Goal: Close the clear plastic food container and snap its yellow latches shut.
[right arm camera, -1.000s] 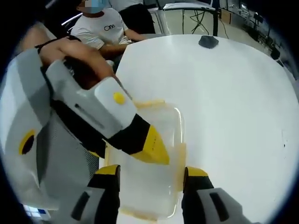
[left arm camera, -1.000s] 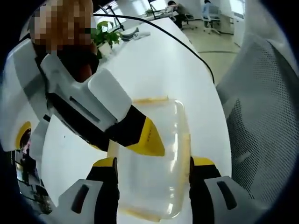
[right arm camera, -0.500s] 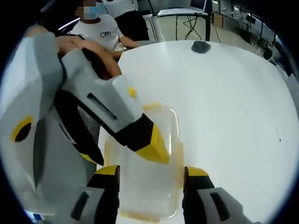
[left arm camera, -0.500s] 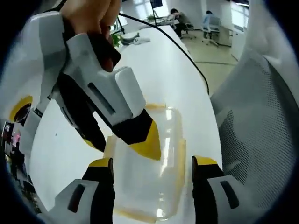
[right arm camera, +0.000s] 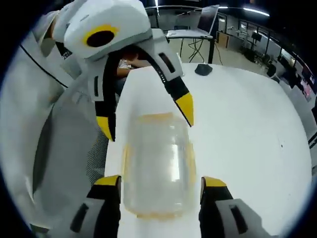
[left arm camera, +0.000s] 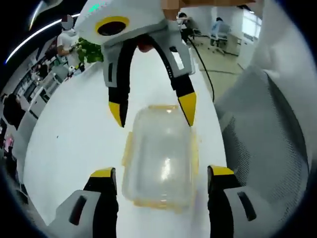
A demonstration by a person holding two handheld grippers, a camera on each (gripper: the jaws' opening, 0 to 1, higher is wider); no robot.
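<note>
The clear plastic container (left arm camera: 158,158) lies on the white table (left arm camera: 74,144) with its lid on and yellow latches (left arm camera: 127,148) along its edges. I cannot tell whether they are snapped down. My left gripper (left arm camera: 162,172) is open, one jaw on each side of the container's near end. My right gripper (left arm camera: 152,111) faces it from the far end, open, with its yellow tips astride that end. In the right gripper view the container (right arm camera: 156,168) lies between the right gripper (right arm camera: 159,181) jaws, and the left gripper (right arm camera: 146,118) reaches in from the top, open.
A grey mesh chair (left arm camera: 267,139) stands close against the table edge beside the container, also seen as the chair (right arm camera: 69,148). A black cable (left arm camera: 205,74) runs across the table. A dark object (right arm camera: 203,69) lies farther off, and a plant (left arm camera: 91,49) stands at the far end.
Each gripper has swung from a slanting pose over the lid to face the other head-on. Both now straddle the container's ends with jaws apart. Both views have shifted.
</note>
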